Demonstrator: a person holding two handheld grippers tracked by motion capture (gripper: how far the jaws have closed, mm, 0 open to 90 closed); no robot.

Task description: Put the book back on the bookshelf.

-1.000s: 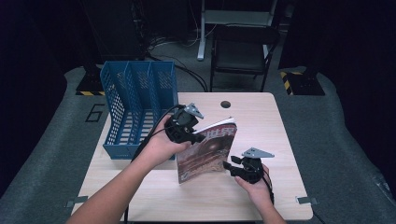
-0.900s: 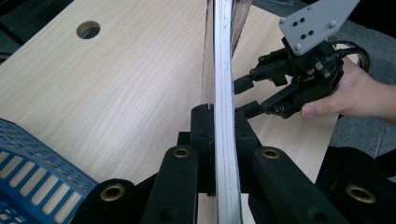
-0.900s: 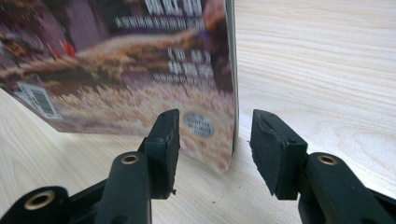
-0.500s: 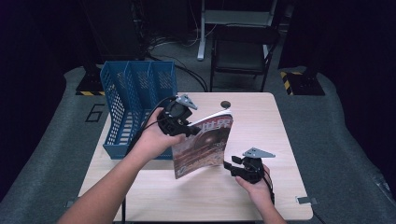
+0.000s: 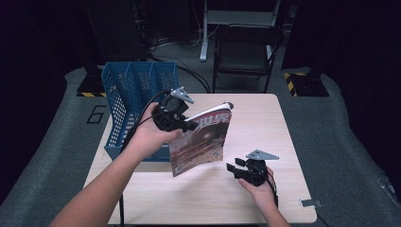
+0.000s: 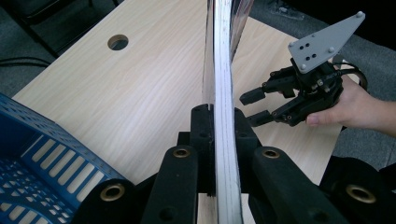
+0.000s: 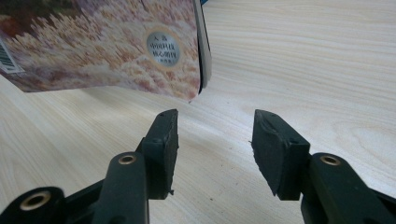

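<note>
**1 magazine up off the table, 2 grippers, 1 blue rack**

Quick count from my end: 1 magazine (image 5: 201, 142), 1 blue file rack (image 5: 137, 94) with 3 slots, 1 wooden table (image 5: 265, 123) with 1 round hole (image 6: 117, 42) near its far edge, and 2 grippers.

My left gripper (image 5: 182, 124) is clamped on the magazine's top corner on the spine side, and in the left gripper view the jaws are pinched tight on the edge of the pages. The magazine hangs in the air over the table, just right of the rack, nearly upright. Its long axis runs top to bottom with a slight lean, title end up and the lower corner pointing down toward the tabletop. The cover faces my right side.

My right gripper (image 5: 236, 169) sits low over the near right part of the table, jaws apart with nothing between them. In the right gripper view the magazine's bottom corner (image 7: 194, 93) hangs just past the fingertips (image 7: 166, 135), not touching them.
</note>
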